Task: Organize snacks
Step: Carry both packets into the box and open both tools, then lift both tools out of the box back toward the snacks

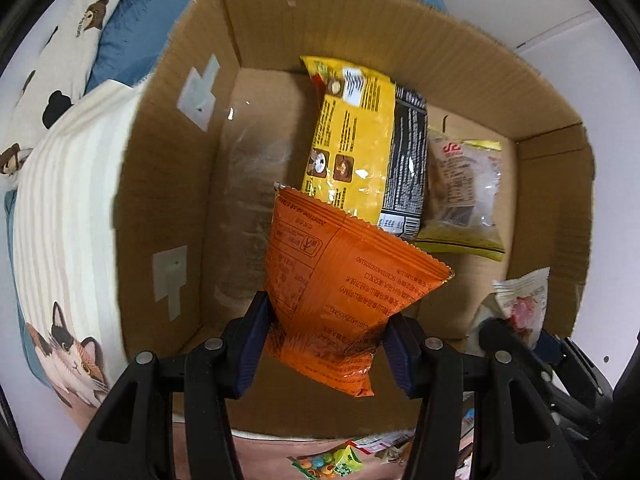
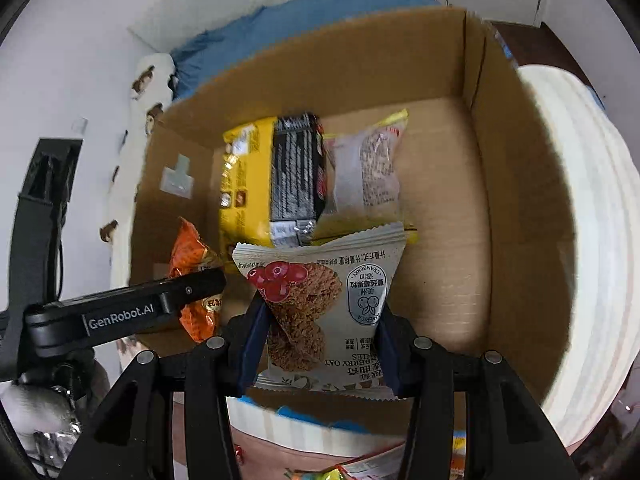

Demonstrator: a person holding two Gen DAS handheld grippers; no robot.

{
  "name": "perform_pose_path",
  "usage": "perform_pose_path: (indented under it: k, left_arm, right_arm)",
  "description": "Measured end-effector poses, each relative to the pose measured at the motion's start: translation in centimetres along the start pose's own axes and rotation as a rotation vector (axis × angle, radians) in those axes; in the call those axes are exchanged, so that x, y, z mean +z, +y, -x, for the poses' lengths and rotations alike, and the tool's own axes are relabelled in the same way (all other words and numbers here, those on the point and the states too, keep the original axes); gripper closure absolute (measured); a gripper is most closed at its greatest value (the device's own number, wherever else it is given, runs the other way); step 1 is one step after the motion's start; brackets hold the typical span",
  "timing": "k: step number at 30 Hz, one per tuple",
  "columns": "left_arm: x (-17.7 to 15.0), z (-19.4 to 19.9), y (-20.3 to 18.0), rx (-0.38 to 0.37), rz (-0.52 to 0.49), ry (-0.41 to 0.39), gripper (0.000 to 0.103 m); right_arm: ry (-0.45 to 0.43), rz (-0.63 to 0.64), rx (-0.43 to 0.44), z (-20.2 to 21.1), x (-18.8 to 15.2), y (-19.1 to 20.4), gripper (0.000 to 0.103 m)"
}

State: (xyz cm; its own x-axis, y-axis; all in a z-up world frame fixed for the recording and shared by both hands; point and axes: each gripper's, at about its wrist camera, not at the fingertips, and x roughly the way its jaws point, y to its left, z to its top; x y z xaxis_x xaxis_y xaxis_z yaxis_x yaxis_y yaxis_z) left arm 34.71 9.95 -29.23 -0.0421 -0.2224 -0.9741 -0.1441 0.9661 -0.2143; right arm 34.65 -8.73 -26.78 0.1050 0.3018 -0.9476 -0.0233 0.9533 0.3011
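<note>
My left gripper (image 1: 324, 340) is shut on an orange snack packet (image 1: 340, 280), hanging over the open cardboard box (image 1: 168, 160). My right gripper (image 2: 320, 344) is shut on a grey cranberry oat cookie packet (image 2: 324, 304) above the same box (image 2: 520, 240). On the box floor lie a yellow and black packet (image 1: 360, 148) and a clear packet with a yellow edge (image 1: 464, 196). In the right wrist view these are the yellow and black packet (image 2: 272, 180) and the clear packet (image 2: 364, 176). The left gripper with its orange packet (image 2: 192, 280) shows at the left there, and the cookie packet (image 1: 520, 300) at the right of the left wrist view.
The box stands on a bed with a cream striped blanket (image 1: 68, 208) bearing a cat print and a blue cover (image 1: 160, 12). A bear-print pillow (image 1: 80, 20) lies beyond. More colourful snack packets (image 1: 332, 460) lie on the brown surface in front of the box.
</note>
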Motion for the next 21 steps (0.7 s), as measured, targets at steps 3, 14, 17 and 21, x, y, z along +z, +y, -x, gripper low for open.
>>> perform_pose_path:
  k: [3, 14, 17, 21]
  left_arm:
    - [0.3, -0.8, -0.2, -0.005, -0.014, 0.033, 0.052]
    - [0.1, 0.3, 0.2, 0.026, -0.029, -0.025, 0.011]
    - [-0.4, 1.2, 0.3, 0.040, -0.039, -0.053, 0.011]
    - [-1.5, 2.9, 0.1, 0.056, -0.060, -0.117, 0.011]
  right_arm:
    - [0.026, 0.012, -0.008, -1.2, 0.1, -0.1, 0.051]
    - [0.115, 0.041, -0.103, -2.7, 0.2, -0.6, 0.004]
    - [0.099, 0.049, -0.120, -2.3, -0.2, -0.6, 0.004]
    - [0.052, 0.061, -0.142, -1.0, -1.1, -0.6, 0.004]
